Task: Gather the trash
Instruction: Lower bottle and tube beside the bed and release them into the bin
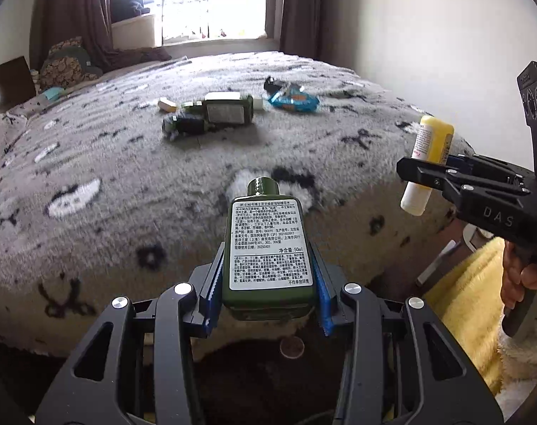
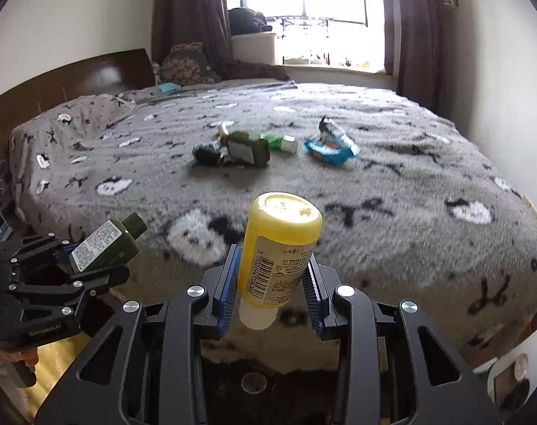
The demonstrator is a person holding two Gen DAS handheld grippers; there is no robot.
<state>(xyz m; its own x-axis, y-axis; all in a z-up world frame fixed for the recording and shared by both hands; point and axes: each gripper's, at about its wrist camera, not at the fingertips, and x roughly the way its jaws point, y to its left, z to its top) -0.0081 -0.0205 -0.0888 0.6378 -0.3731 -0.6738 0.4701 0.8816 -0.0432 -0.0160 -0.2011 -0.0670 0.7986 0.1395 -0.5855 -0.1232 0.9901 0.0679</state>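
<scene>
**Two bottles gripped above the bed**

Left gripper [image 1: 268, 283] clamps a green bottle [image 1: 268, 248] over the bed's [image 1: 126, 163] near edge. Right gripper [image 2: 272, 290] clamps a yellow bottle [image 2: 279, 248]. More trash [image 2: 247, 148] lies mid-bed, beside a blue wrapper [image 2: 330, 147].

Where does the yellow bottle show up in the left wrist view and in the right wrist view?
Left wrist view: the yellow bottle is at the right edge, clamped in the right gripper, its yellow end up.
Right wrist view: it sits bottom centre, between the blue pads, yellow end pointing away from the camera.
Shared landmark: the blue wrapper lying on the grey bedspread, right of the pile of dark bottles.
</scene>
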